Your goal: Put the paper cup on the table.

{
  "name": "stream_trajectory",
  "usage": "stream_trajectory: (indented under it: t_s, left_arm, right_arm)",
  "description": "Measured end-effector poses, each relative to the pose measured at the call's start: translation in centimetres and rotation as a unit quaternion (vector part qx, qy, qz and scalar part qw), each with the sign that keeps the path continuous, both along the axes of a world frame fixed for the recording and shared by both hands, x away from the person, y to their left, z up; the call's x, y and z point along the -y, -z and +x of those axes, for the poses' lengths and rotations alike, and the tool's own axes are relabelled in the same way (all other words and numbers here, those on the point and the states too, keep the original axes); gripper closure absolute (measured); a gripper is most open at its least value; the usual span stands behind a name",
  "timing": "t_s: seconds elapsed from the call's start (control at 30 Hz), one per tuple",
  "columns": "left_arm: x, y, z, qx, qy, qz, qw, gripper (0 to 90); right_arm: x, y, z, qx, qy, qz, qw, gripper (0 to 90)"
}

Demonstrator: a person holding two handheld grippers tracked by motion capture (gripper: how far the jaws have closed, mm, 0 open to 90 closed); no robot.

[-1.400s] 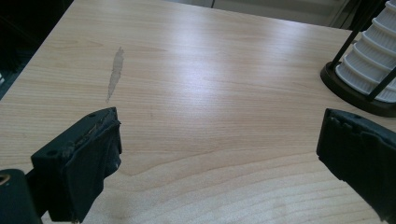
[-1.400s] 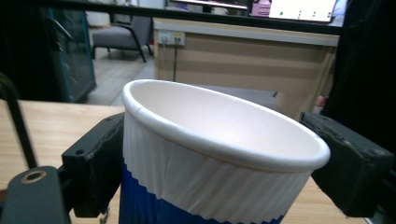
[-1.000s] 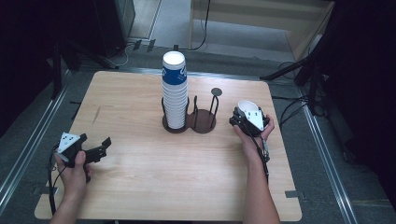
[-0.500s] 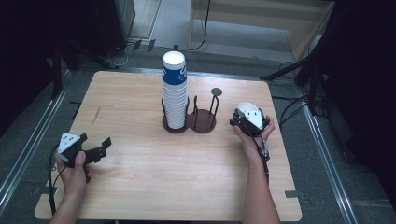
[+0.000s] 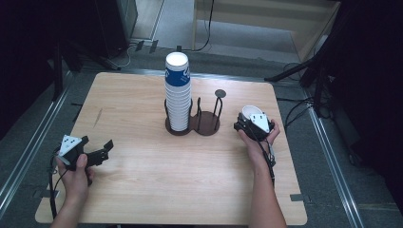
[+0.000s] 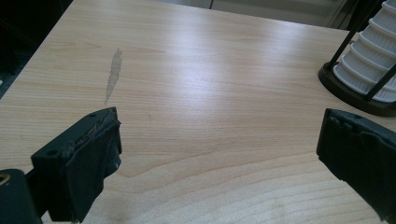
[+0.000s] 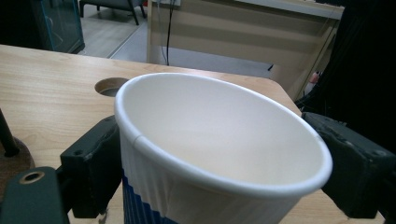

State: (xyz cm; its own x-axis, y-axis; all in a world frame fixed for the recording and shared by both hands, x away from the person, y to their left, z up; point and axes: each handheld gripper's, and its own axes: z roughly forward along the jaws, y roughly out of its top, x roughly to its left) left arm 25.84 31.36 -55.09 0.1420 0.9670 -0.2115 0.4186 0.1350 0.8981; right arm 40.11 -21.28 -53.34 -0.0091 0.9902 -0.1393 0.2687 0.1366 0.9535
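Note:
A tall stack of white and blue paper cups (image 5: 178,95) stands in the left ring of a dark two-ring holder (image 5: 207,124) at the table's middle. Its right ring is empty. To the right of the holder, my right gripper (image 5: 248,118) is shut on a single paper cup (image 5: 250,112), held upright just above the table. In the right gripper view that cup (image 7: 219,130) sits between the jaws of my right gripper (image 7: 212,144), its rim squeezed slightly oval. Near the front left, my left gripper (image 5: 97,142) stands open and empty over bare wood. The left gripper view shows my left gripper (image 6: 219,126) with the stack (image 6: 369,65) beyond it.
The wooden table (image 5: 142,190) has a small round hole (image 5: 220,93) behind the holder and a pale scuff (image 5: 97,117) at the left. Metal rails run along both sides, and cables lie on the floor at the right.

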Motion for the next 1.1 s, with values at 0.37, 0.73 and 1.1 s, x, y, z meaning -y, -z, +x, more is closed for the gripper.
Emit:
stream_trajectory:
  t_s: [0.37, 0.73, 1.1]
  left_arm:
    - [0.0, 0.0, 0.0, 0.004, -0.002, 0.0, 1.0, 0.8]
    - [0.0, 0.0, 0.0, 0.005, -0.002, -0.002, 1.0, 0.8]
    - [0.0, 0.0, 0.0, 0.003, -0.001, -0.002, 1.0, 0.9]
  right_arm:
    - [-0.3, 0.2, -0.2, -0.014, -0.001, -0.008, 0.9999, 12.3]
    - [-0.7, -0.9, -0.5, -0.027, -0.023, 0.045, 0.9984, 0.0]
    - [-0.8, -3.0, -2.0, -0.015, -0.036, 0.048, 0.9981, 0.0]
